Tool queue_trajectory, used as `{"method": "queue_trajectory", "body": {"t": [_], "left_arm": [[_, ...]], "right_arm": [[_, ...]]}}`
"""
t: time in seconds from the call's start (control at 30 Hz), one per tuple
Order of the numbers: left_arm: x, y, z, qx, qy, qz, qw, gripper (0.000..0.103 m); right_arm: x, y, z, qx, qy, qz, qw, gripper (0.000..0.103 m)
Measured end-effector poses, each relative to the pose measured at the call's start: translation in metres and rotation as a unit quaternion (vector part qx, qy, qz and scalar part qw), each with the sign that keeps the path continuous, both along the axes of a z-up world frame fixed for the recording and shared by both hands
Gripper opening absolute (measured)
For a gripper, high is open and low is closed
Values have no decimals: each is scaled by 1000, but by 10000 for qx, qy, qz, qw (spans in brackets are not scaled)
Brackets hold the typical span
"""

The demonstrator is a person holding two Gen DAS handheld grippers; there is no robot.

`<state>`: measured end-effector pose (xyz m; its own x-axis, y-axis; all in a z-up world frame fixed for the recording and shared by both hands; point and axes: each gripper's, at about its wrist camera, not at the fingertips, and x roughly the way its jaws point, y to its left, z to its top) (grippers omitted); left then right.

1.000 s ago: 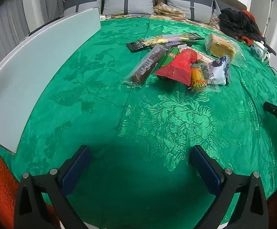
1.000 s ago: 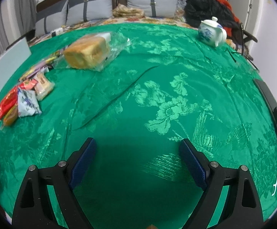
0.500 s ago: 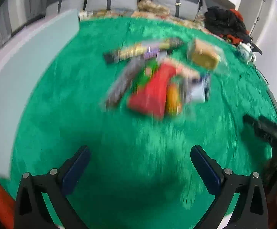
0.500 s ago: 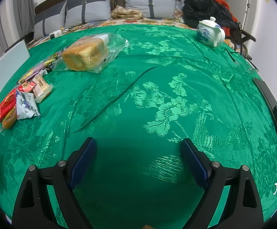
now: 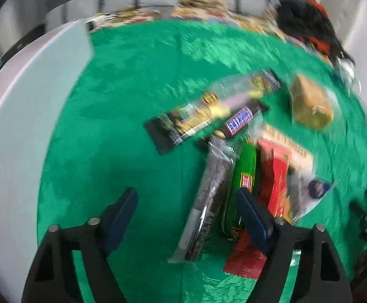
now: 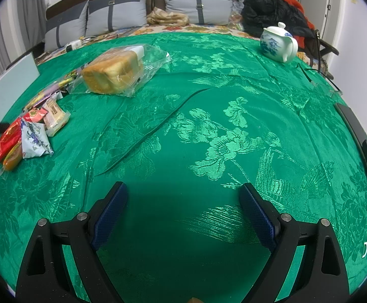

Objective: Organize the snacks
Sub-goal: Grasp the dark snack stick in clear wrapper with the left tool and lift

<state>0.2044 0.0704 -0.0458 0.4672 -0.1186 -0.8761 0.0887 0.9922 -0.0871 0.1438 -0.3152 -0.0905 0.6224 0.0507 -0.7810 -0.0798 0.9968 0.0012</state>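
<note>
My left claw (image 5: pixel 186 217), released, had closed in on the snacks; the dark bar (image 5: pixel 208 197) lay at one o'clock, ready to grab.

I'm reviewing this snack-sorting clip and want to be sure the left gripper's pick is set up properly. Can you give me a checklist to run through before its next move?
1. Left gripper open: ok, jaws wide apart, nothing between them.
2. Target lined up: cannot tell; the dark bar in clear wrapper lies nearest the gap, the green wrapped stick sits at the right finger.
3. Neighbours apart: not ok, the red foil packet lies tight beside the green stick.
4. Image sharp: not ok, left wrist view is motion-blurred.
5. Right gripper out of the way: ok, open over bare green brocade tablecloth.
6. Bagged bread loaf undisturbed: ok, apart from the pile.
</note>
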Motion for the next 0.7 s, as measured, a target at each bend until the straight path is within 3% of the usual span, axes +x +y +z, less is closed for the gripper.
{"method": "queue_trajectory", "body": {"t": [0.03,0.1,0.13,0.17,0.3,0.37,0.57,0.63,0.7], "left_arm": [[1,-4,-1,9,-10,-151,9999,75],[3,-5,1,-113,-16,-230,9997,60],[3,-5,1,-292,34,-241,9993,46],[4,-3,1,-433,110,-216,9988,42],[0,6,-6,-399,301,-10,9987,42],[-3,9,-14,-463,444,-131,9979,42],[-3,-17,-14,337,376,-564,9971,42],[-3,-22,-14,443,367,-586,9966,42],[-3,-21,-12,405,349,-455,9975,29]], "right_arm": [[0,0,0,1,0,0,10000,93],[0,0,0,0,0,-1,10000,93],[0,0,0,-2,0,-1,10000,93],[0,0,0,-1,0,0,10000,93],[0,0,0,-1,1,-3,10000,93],[0,0,0,-4,-1,-3,10000,93],[0,0,0,-3,-1,-3,10000,93],[0,0,0,-4,-2,-2,10000,93],[0,0,0,-3,-2,-2,10000,93]]}}
